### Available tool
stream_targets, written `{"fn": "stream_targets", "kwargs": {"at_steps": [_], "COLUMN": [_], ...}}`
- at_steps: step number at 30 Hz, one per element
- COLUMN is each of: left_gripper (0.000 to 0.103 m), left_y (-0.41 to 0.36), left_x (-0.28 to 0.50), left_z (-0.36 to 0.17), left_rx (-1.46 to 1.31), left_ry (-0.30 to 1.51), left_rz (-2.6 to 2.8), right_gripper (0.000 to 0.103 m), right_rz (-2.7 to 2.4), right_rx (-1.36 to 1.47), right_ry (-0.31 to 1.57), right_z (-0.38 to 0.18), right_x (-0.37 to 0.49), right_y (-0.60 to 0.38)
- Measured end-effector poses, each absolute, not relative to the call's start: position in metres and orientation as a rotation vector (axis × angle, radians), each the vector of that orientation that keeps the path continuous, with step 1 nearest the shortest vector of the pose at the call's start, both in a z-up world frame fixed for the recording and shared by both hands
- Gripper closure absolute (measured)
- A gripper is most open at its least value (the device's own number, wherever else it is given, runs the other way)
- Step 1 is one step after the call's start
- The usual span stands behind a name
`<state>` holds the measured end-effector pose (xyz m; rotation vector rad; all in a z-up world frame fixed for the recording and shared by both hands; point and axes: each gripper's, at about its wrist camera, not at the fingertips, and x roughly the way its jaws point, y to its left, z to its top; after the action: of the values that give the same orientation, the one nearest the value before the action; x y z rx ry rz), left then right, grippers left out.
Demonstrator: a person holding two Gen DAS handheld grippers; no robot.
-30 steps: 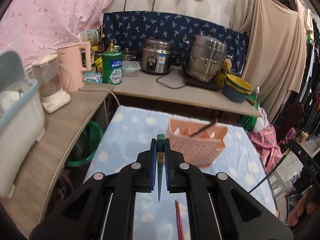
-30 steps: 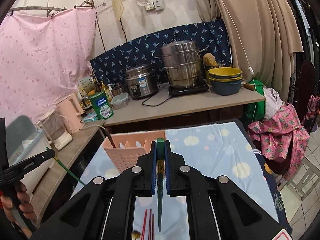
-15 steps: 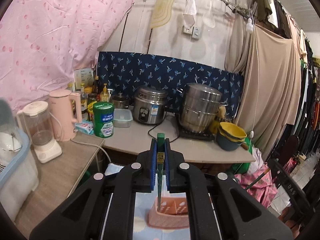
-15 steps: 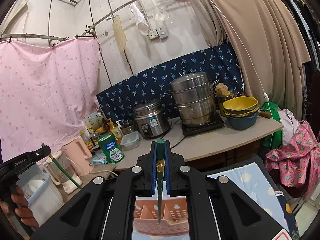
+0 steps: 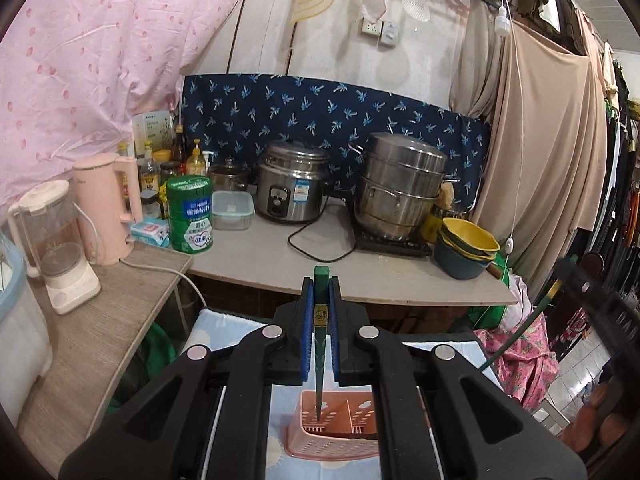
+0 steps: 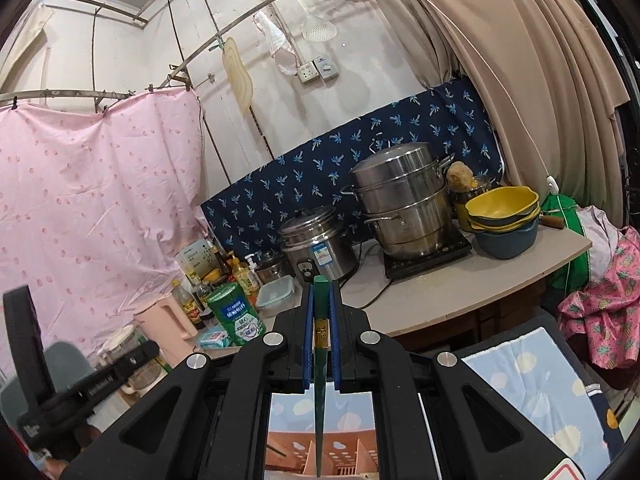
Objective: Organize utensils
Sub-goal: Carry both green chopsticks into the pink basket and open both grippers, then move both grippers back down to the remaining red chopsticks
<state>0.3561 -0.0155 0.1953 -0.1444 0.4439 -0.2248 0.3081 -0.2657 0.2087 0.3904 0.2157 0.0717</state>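
My left gripper [image 5: 321, 312] is shut on a green chopstick [image 5: 320, 344] that hangs point down, its tip inside the back left compartment of the pink slotted utensil basket [image 5: 336, 436]. My right gripper [image 6: 321, 320] is shut on a second green chopstick [image 6: 320, 392], held point down right over the same pink basket [image 6: 348, 456]. The basket stands on a blue cloth with pale dots [image 5: 280, 452]. The right gripper body and its chopstick show at the right edge of the left wrist view [image 5: 592, 300].
A counter [image 5: 280, 256] behind the table holds a rice cooker [image 5: 292, 192], a steel steamer pot [image 5: 400, 192], stacked bowls [image 5: 468, 252], a green tin [image 5: 190, 212], a pink kettle [image 5: 108, 204] and a blender [image 5: 52, 240]. Beige curtains [image 5: 540, 152] hang at the right.
Both grippers have tilted up and moved over the basket. The two chopsticks now hang point down, the left one dipping into a basket compartment.
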Motion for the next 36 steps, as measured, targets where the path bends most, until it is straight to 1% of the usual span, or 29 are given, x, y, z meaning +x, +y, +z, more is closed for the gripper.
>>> {"fn": "stream_targets", "kwargs": {"at_steps": [4,10,15,24,25,27,28,29,30,32,36], "left_gripper": [0.096,0.096,0.096,0.096,0.095,0.086,0.083,0.079,0.074,0.069,0.069], "left_y": [-0.014,-0.009,-0.006,-0.004,-0.004,-0.002,-0.001,-0.001,0.000,0.002,0.006], "left_x": [0.358,0.361,0.364,0.360,0.359,0.357,0.354,0.352,0.350,0.343,0.327], "left_z": [0.188,0.174,0.163,0.152,0.152,0.153,0.154,0.155,0.156,0.157,0.157], "left_rx": [-0.142,-0.145,-0.149,-0.151,-0.152,-0.157,-0.160,-0.161,-0.161,-0.162,-0.159], "left_ry": [0.456,0.491,0.515,0.547,0.548,0.550,0.548,0.546,0.544,0.540,0.543], "left_rz": [-0.218,-0.207,-0.200,-0.192,-0.189,-0.186,-0.183,-0.181,-0.178,-0.175,-0.170], "right_gripper": [0.096,0.096,0.096,0.090,0.089,0.086,0.084,0.081,0.079,0.079,0.078], "right_rz": [0.060,0.040,0.026,-0.006,-0.006,-0.009,-0.010,-0.007,-0.005,-0.005,0.001], "right_rx": [0.345,0.362,0.334,0.248,0.246,0.240,0.240,0.240,0.238,0.228,0.212], "right_ry": [0.234,0.362,0.446,0.470,0.471,0.471,0.470,0.468,0.467,0.463,0.474], "right_z": [0.203,0.153,0.125,0.119,0.119,0.120,0.121,0.122,0.123,0.125,0.128], "right_x": [0.312,0.328,0.337,0.331,0.329,0.325,0.322,0.319,0.316,0.308,0.291], "right_y": [-0.259,-0.259,-0.254,-0.241,-0.241,-0.240,-0.240,-0.240,-0.239,-0.236,-0.231]}}
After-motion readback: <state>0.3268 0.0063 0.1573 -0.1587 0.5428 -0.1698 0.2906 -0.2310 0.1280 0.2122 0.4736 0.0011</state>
